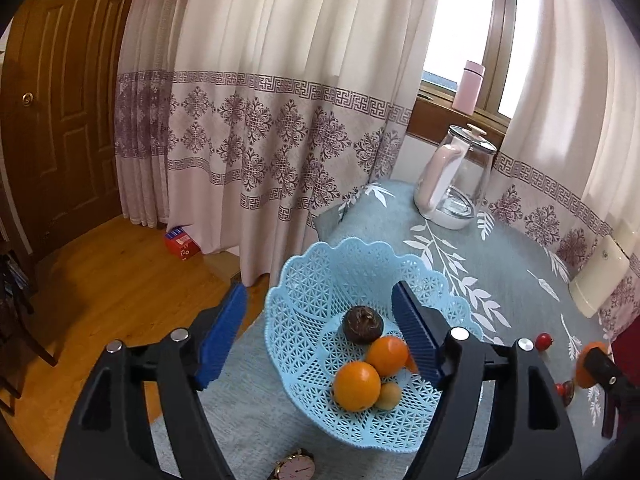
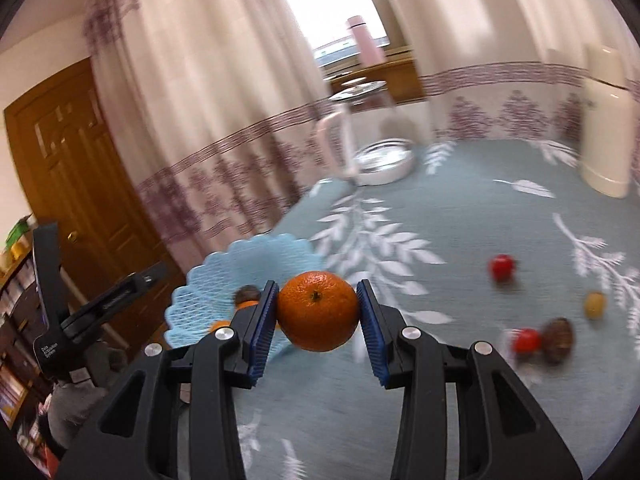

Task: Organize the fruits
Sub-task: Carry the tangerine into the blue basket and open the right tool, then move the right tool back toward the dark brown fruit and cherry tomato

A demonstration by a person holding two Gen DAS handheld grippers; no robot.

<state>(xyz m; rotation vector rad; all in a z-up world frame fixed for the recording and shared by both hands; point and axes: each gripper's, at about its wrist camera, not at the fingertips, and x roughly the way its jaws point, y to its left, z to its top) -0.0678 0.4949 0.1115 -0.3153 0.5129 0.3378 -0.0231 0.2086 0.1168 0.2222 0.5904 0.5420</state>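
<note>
A light blue lattice basket (image 1: 320, 280) sits at the table's left edge and holds two oranges (image 1: 357, 386), a small yellow fruit (image 1: 389, 396) and a dark brown fruit (image 1: 362, 325). My left gripper (image 1: 320, 332) hovers open over the basket, its jaws wide apart. My right gripper (image 2: 318, 314) is shut on an orange (image 2: 318, 312), held above the tablecloth just right of the basket (image 2: 224, 280). Loose on the cloth to the right lie two red fruits (image 2: 501, 267), a yellow one (image 2: 595, 305) and a brown one (image 2: 558, 340).
A glass kettle (image 1: 456, 180) with a pink handle stands at the table's far side, a cream thermos (image 2: 606, 120) at the far right. A wristwatch (image 1: 294, 468) lies near the front edge. Curtains hang behind; wooden floor and a door lie left.
</note>
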